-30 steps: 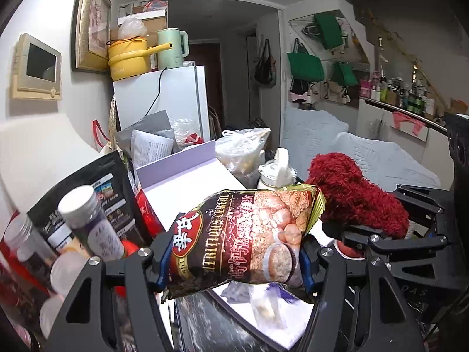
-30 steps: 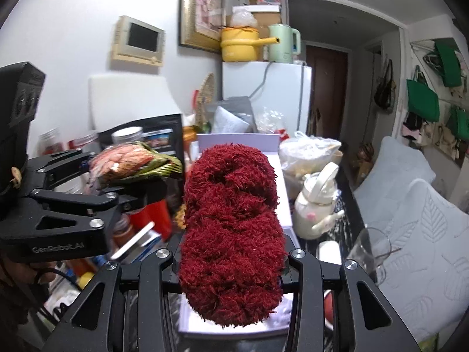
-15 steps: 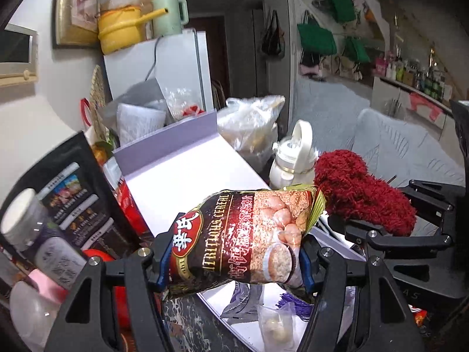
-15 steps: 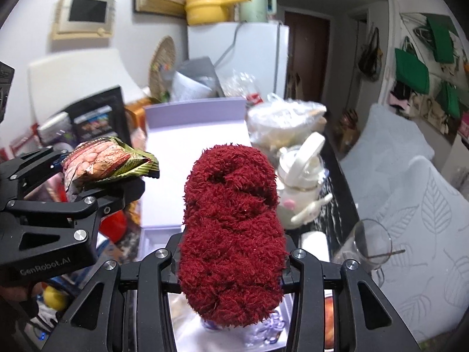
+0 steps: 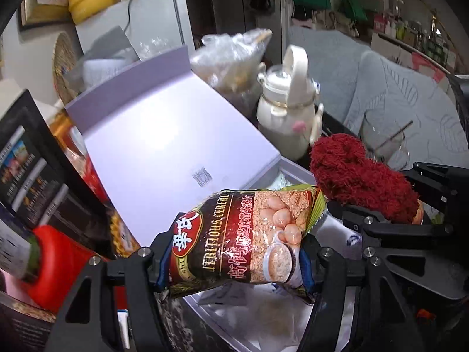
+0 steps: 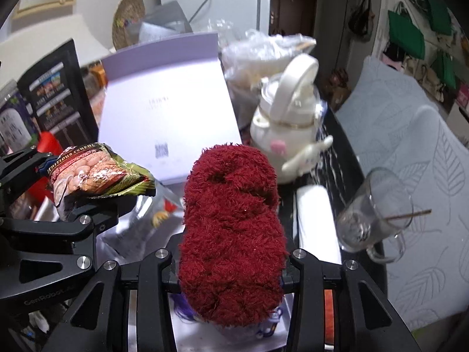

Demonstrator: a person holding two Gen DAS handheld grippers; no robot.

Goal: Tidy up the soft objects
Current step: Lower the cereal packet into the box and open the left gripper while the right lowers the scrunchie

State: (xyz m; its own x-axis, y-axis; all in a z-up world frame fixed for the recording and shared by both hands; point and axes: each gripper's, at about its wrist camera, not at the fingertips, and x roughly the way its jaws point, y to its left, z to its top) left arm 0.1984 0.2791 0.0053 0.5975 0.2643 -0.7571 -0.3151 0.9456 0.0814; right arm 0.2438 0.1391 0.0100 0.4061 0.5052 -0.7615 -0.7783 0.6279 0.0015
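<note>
My left gripper (image 5: 231, 267) is shut on a cereal packet (image 5: 240, 240), dark red with green ends, held sideways above an open white box (image 5: 281, 319). The packet also shows in the right wrist view (image 6: 93, 176). My right gripper (image 6: 228, 267) is shut on a fluffy dark red yarn bundle (image 6: 231, 226), held upright over the same box (image 6: 132, 234). The yarn shows to the right in the left wrist view (image 5: 360, 179). The box's lid (image 5: 164, 146) stands open behind, leaning back. Loose packets lie in the box beneath both grippers.
A white teapot (image 6: 290, 129) stands right of the lid, with a clear plastic bag (image 6: 261, 58) behind it. A glass mug (image 6: 375, 217) sits at the table's right edge. A black carton (image 5: 32, 170), jars and a red-capped container (image 5: 55, 258) crowd the left.
Both grippers have tilted downward and come closer to the open box, keeping the packet and the yarn. The fridge and wall items have slid up out of view.
</note>
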